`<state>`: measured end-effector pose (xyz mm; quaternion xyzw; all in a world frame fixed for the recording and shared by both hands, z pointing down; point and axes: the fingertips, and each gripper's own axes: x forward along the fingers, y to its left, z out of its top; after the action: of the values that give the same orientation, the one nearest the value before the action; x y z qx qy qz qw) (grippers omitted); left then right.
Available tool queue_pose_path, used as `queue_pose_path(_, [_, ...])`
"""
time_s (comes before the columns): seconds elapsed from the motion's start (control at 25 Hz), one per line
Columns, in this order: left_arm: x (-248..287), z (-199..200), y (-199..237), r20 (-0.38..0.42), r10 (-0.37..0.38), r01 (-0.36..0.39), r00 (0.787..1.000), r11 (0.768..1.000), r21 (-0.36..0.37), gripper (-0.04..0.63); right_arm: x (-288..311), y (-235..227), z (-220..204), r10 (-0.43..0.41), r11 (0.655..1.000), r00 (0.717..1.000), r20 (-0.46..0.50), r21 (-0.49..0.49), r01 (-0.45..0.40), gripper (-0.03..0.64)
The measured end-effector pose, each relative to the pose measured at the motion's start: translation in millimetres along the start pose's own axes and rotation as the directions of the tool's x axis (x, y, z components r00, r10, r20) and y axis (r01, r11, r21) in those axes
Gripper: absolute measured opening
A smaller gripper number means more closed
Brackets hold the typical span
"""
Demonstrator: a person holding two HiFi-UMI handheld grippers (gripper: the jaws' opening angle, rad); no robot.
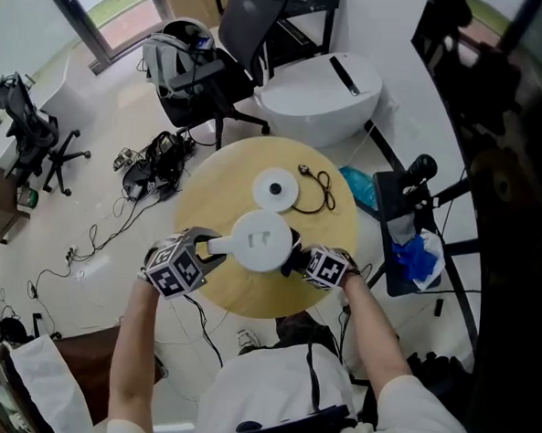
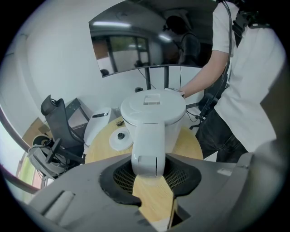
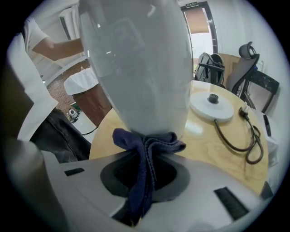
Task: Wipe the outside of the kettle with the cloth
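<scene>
The kettle (image 1: 262, 241), white with its lid down, is stood on the round wooden table (image 1: 239, 296) between the two grippers. Its handle (image 2: 148, 145) is taken between the jaws of the left gripper (image 2: 148, 177), which are closed against it from both sides. The kettle body is seen straight ahead of that gripper, just past the jaws.

The cloth (image 3: 146, 149) (dark blue, bunched into folds) is pinched in the right gripper (image 3: 141, 181), whose jaws are pressed together on it. The free end of the cloth is held against the lower wall of the kettle, directly in front of that gripper and just above the tabletop. In the head view the two grippers are seen on opposite sides of the kettle, the left at the handle and the right at the body.

Farther ahead of the right gripper and off to its right, the round white base (image 3: 212, 105) is set on the table, apart from the kettle. A black cord (image 3: 240, 136) is looped beside the base.
</scene>
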<state>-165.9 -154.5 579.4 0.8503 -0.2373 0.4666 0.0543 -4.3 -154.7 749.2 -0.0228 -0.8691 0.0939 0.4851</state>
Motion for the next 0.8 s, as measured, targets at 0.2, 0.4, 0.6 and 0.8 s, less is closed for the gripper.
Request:
queue_pose_path(0.2, [-0.8, -2.7, 6.7, 0.093, 0.151, -0.136, 0.984, 0.979, -0.149, 0.212, -24.0, 4.5, 12.9, -0.057, 0.998, 0.998, 0.015, 0.006, 0.057, 0.064])
queue_pose_path(0.4, [-3.7, -11.3, 7.2, 0.152, 0.428, -0.353, 0.891, 0.863, -0.362, 0.236, -64.8, 0.6, 29.3, -0.152, 0.988, 0.987, 0.057, -0.011, 0.153, 0.064])
queue_pose_path(0.6, [-7.8, -36.3, 11.0, 0.03, 0.63, -0.533, 0.776, 0.68, -0.503, 0.238, -86.6, 6.0, 40.6, -0.217, 0.976, 0.974, 0.068, 0.004, 0.217, 0.064])
queue_pose_path(0.8, [-11.2, -36.5, 10.1, -0.009, 0.704, -0.58, 0.71, 0.578, -0.574, 0.229, -100.0, 12.8, 48.8, -0.243, 0.97, 0.966, 0.084, 0.022, 0.242, 0.064])
